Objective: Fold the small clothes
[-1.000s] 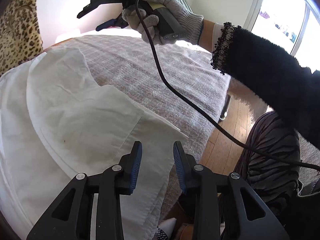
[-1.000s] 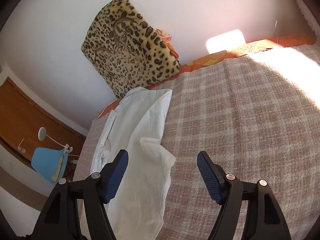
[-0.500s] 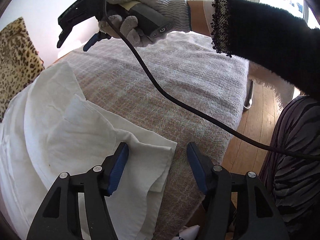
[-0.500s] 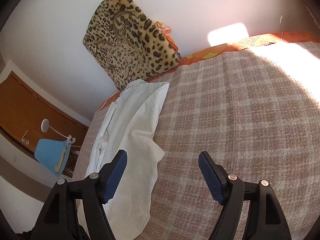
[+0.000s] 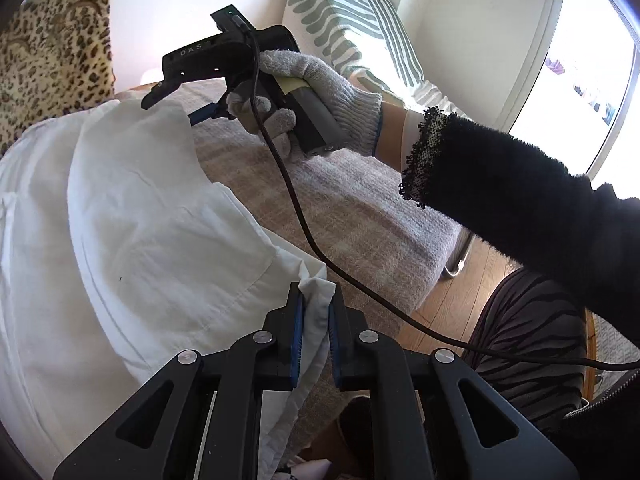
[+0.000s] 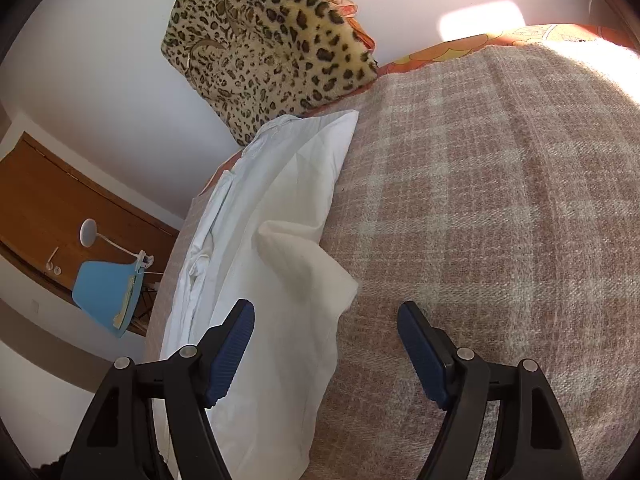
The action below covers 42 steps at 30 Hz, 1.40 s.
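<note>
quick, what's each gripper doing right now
left gripper: jaws closing on a corner of the white garment.
right gripper: open, holding nothing.

The garment [image 6: 256, 264] lies on the blanket [image 6: 500, 220] along its left side. The cushion [image 6: 268, 40] stands behind the garment, against the wall. The lamp [image 6: 106, 240] and stool [image 6: 106, 294] sit left of the blanket, lower down.
</note>
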Tool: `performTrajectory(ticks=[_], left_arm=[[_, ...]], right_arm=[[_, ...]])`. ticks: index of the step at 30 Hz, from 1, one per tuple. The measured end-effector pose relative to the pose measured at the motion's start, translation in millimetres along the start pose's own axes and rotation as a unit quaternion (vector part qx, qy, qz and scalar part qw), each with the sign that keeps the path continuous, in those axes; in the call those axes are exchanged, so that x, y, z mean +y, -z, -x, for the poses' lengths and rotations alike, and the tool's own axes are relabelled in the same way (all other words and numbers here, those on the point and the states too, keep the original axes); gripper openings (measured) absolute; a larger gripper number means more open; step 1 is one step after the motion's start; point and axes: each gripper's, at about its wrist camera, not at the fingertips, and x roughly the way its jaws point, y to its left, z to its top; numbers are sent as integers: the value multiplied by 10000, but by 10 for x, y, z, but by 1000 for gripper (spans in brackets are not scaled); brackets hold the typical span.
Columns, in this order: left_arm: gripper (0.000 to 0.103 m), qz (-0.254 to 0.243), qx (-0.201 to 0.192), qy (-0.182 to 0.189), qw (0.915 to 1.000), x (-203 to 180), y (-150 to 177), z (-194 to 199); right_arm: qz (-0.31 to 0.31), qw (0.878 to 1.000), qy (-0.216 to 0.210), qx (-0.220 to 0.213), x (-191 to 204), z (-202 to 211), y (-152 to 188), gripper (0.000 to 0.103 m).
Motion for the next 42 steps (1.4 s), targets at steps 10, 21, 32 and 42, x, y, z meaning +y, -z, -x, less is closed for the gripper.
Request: performTrajectory(ticks=[10,21,32,42], left_arm=[[10,276,-174,309,9990,77,66,84],[9,938,-521,639,9922,330,256,252],[6,1468,-835,858,9819,580,564,495],[4,1935,-1082,734,9723,838,816,715]], right_arm=[[-232,9969,749,-115,119,-17,-105,1],[280,9798,1981,-74,747,48,-343,0],[970,9591,2656,155,1557,-195,-440,0],[1703,9432,2776,652,2267,-914,-395,0]])
